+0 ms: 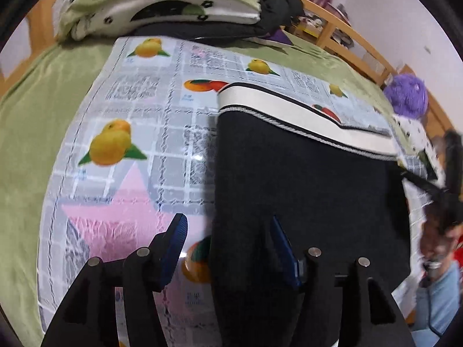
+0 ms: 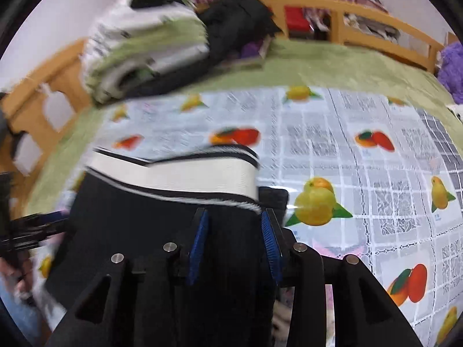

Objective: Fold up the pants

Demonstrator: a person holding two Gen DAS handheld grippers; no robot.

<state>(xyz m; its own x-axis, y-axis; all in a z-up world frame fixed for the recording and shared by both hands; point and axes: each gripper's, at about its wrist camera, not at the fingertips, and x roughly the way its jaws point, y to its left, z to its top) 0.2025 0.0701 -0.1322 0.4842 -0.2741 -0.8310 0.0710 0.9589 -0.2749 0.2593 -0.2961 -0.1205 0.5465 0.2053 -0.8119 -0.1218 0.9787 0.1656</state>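
The pants (image 1: 303, 179) are lying folded on the fruit-print cloth (image 1: 139, 110) over the bed (image 1: 26, 121), white waistband (image 2: 179, 176) at the far end, probably set flat so the next fold lands square. The left gripper (image 1: 228, 248) is standing open, straddling the pants' edge without pinching it; the right gripper (image 2: 234, 237) is hanging part-open over the dark fabric just below the waistband, and whether its pads are touching I cannot tell; no containers are showing.

No legible text anywhere, small blue captions under the printed fruits on the patterned cloth (image 1: 162, 133) too blurred to read, grey blocks of newspaper-like print on the same cloth equally illegible, no brands, numbers or signs discernible.
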